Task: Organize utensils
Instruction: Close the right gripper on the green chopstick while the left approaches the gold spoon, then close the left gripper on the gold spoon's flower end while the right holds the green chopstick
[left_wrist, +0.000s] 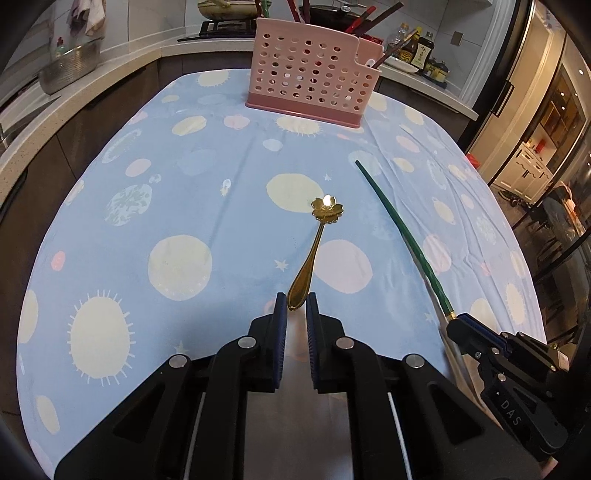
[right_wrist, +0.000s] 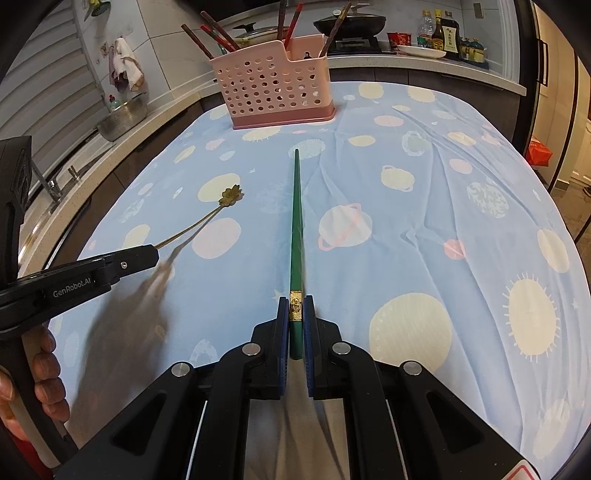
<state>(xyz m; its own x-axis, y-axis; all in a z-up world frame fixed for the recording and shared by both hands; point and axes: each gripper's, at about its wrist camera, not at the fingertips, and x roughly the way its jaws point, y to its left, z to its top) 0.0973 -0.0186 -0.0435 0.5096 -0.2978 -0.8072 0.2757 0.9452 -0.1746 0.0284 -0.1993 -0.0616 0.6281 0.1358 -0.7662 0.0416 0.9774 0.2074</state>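
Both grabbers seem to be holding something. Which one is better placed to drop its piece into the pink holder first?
Probably the right gripper: its green chopstick points almost straight at the pink holder. The left gripper pinches only the gold spoon handle's end.

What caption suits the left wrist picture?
Left claw shut on gold flower spoon, pink utensil basket ahead.

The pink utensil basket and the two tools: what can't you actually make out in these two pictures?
- Pink basket: in both views its perforated wall hides the lower ends of the chopsticks inside.
- Gold spoon: the right wrist view hides its handle end in the left gripper.
- Green chopstick: the left wrist view hides its butt end inside the right gripper.
- Bottle labels: too small to read.
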